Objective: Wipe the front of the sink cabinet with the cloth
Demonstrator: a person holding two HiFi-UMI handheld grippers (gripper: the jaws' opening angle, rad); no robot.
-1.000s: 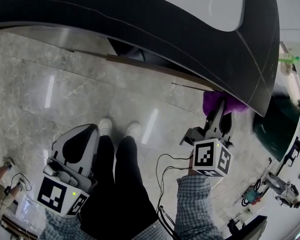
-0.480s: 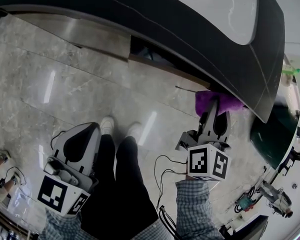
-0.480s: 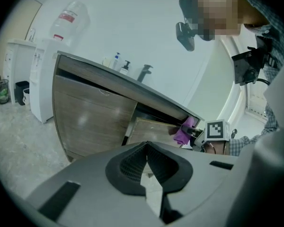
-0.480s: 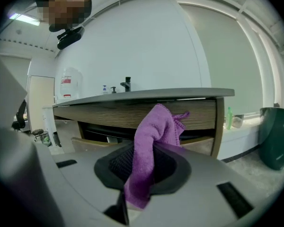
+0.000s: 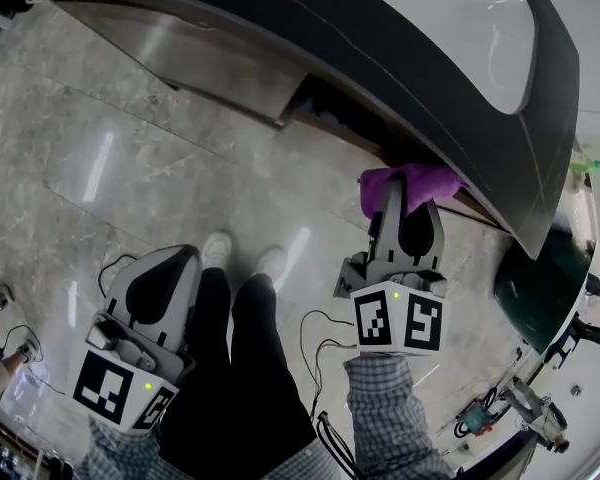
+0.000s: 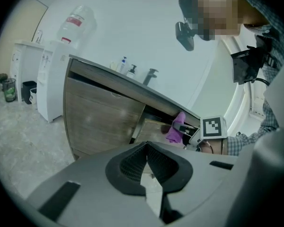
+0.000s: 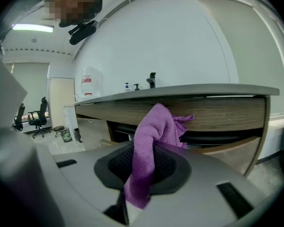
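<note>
My right gripper (image 5: 402, 206) is shut on a purple cloth (image 5: 412, 184), which bunches against the wooden front of the sink cabinet (image 5: 230, 73) just under the dark countertop (image 5: 420, 78). In the right gripper view the purple cloth (image 7: 153, 145) hangs out between the jaws in front of the cabinet's wooden front band (image 7: 217, 112). My left gripper (image 5: 160, 283) is held low by the person's legs, shut with nothing in it. In the left gripper view the cabinet (image 6: 104, 115) and the cloth (image 6: 175, 131) show ahead, beyond the left gripper (image 6: 147, 162).
The white basin (image 5: 460, 18) is set in the countertop. The person's legs and white shoes (image 5: 235, 258) stand on the marble floor (image 5: 100, 168). A dark green bin (image 5: 535, 283) sits at the right. A white water dispenser (image 6: 52, 74) stands left of the cabinet.
My right gripper has carried the cloth leftward along the cabinet front. The left gripper has stayed put.
</note>
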